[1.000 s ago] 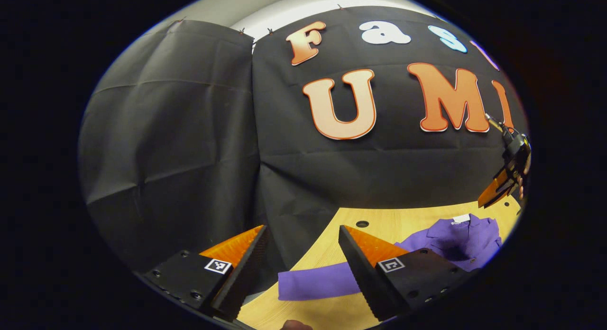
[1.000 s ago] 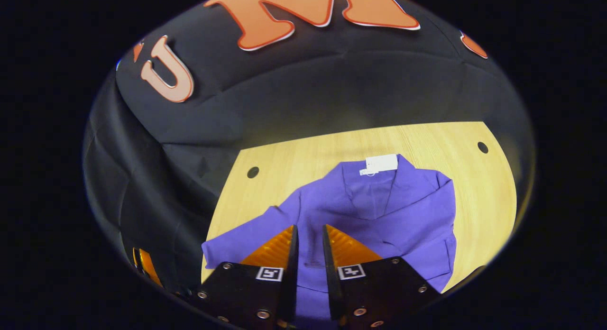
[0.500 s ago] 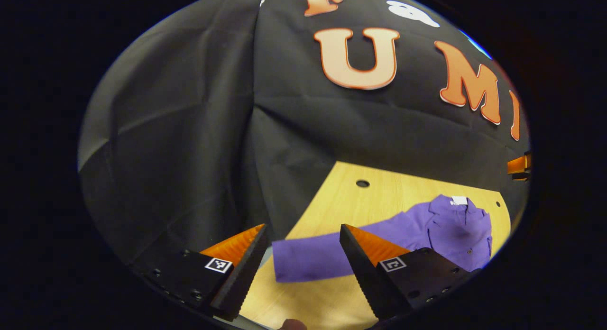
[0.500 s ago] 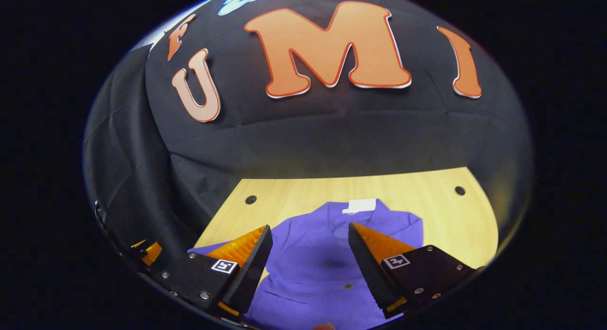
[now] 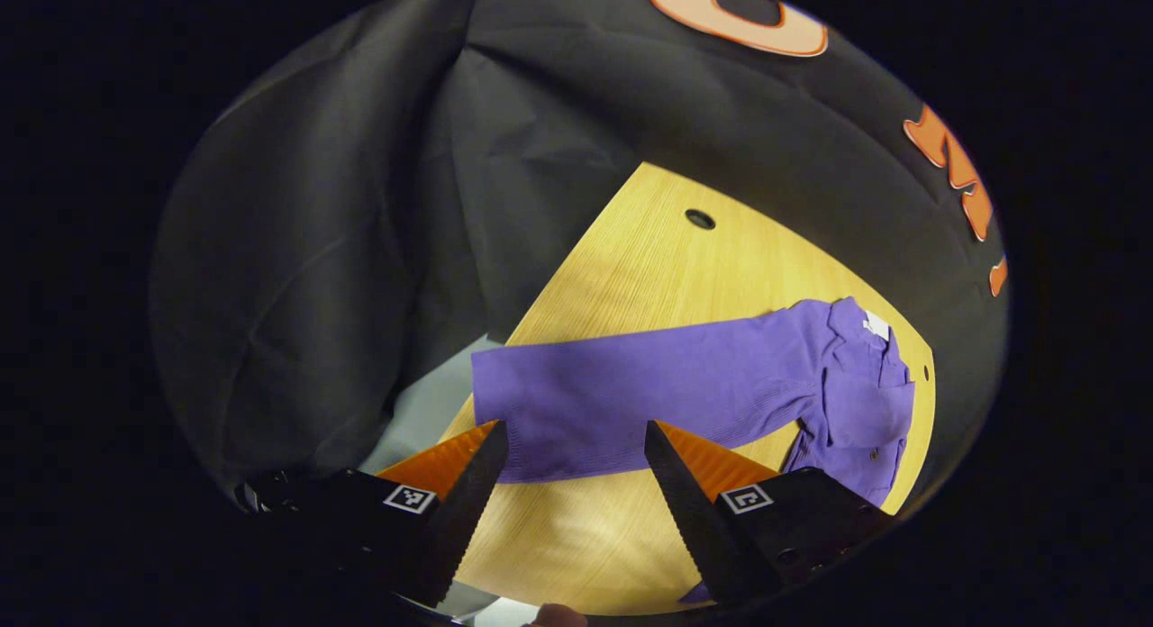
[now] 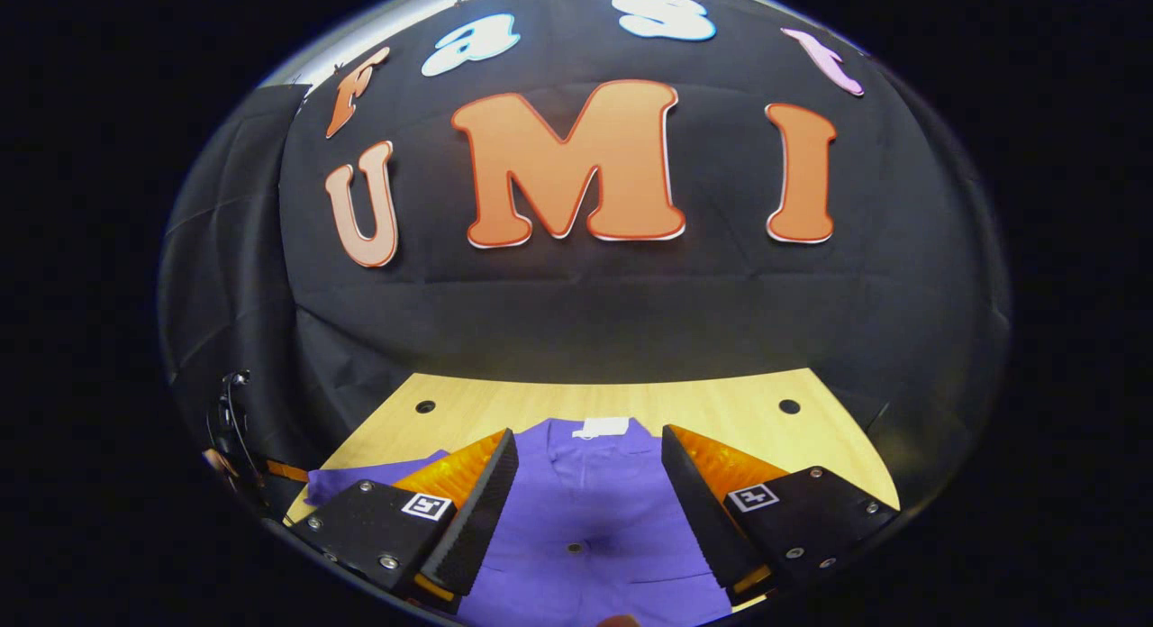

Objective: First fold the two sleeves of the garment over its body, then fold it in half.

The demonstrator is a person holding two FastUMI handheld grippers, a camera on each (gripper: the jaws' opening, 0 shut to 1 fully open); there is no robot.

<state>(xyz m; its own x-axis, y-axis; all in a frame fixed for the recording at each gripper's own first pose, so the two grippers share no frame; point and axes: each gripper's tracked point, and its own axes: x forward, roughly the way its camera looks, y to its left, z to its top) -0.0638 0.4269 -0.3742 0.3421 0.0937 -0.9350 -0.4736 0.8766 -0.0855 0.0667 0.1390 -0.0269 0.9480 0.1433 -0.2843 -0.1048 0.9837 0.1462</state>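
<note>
Purple garment point(image 5: 847, 402) lies flat on wooden table point(image 5: 649, 276), one sleeve point(image 5: 630, 397) stretched out left. Left gripper point(image 5: 572, 492) released above sleeve end. Right gripper point(image 6: 587, 505) spread wide over garment body, gripping nothing.

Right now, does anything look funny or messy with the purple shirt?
Nothing looks torn or spilled. One sleeve of the purple shirt lies stretched straight out across the table, not yet folded over the body. Both grippers are open.
</note>
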